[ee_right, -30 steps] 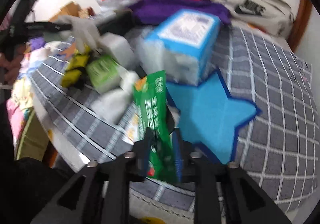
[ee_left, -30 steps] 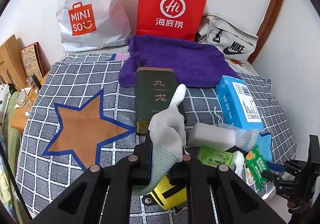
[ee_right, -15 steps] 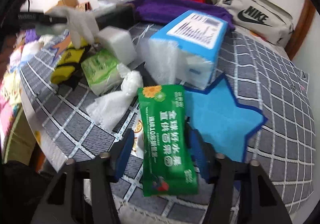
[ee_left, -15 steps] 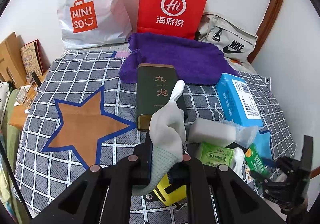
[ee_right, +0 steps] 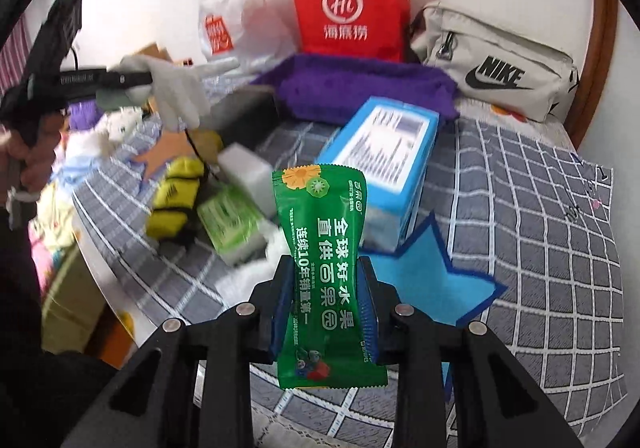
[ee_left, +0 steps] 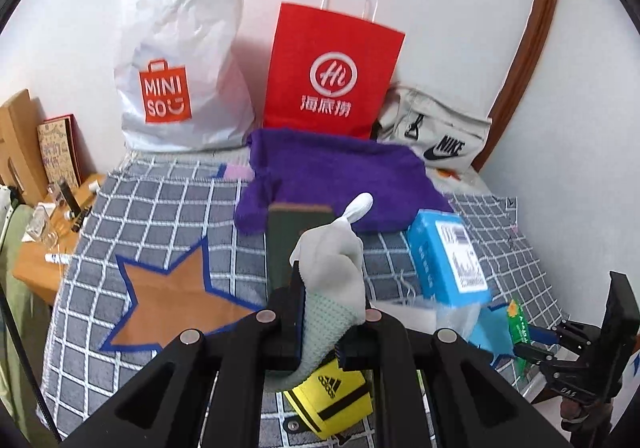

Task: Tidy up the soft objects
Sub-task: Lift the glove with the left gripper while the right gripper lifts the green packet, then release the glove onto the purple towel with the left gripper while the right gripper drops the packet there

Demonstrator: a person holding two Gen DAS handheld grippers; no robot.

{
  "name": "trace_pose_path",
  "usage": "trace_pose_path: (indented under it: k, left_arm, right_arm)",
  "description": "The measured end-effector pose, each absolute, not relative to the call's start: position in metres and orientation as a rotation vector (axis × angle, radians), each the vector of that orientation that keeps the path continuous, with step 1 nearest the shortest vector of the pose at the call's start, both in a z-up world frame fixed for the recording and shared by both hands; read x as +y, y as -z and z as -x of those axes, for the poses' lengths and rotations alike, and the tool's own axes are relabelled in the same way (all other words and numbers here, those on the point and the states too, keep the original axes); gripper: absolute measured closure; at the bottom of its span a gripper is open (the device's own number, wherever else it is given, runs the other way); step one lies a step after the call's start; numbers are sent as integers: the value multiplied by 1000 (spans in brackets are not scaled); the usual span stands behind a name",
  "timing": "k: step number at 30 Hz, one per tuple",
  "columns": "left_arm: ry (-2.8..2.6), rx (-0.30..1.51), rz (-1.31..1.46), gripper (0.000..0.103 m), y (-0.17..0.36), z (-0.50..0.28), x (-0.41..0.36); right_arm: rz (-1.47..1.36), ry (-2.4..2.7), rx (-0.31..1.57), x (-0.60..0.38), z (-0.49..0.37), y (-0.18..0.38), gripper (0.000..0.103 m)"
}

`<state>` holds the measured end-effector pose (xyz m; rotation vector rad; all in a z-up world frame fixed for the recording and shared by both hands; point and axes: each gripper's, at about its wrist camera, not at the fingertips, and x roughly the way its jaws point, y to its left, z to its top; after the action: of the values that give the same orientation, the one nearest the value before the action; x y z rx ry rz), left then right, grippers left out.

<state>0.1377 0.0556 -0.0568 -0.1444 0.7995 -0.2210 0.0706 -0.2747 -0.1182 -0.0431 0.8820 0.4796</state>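
1. Covering the table, a grey checked cloth [ee_left: 168, 204] with an orange star and a blue star [ee_right: 432, 280] was seen.
2. A red paper bag [ee_left: 332, 72] and a white MINISO bag [ee_left: 180, 60] were stood against the wall at the far edge, with a beige Nike pouch [ee_right: 496, 64] beside the red bag.
3. A purple towel [ee_left: 340, 172] was spread in front of the red bag.
4. A blue tissue pack [ee_right: 388, 152] was placed near the blue star, and a dark green box [ee_left: 284, 244] was laid just before the towel.
5. A grey glove [ee_left: 336, 268] was gripped by the closed left claw [ee_left: 332, 320] and held above the cloth, its fingers pointing up.
6. A green snack packet [ee_right: 324, 268] was clamped upright in the closed right claw [ee_right: 324, 308], lifted clear of the cloth.
7. A yellow Adidas wristband [ee_left: 332, 404] was seen beneath the left claw.
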Motion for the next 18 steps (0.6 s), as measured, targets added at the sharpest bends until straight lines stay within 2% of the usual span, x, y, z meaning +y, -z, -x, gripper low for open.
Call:
trace_pose_path:
  k: [18]
  left_arm:
    - [163, 795, 161, 92, 40, -192, 57]
  right_arm:
    - [-28, -373, 787, -267, -183, 61, 72]
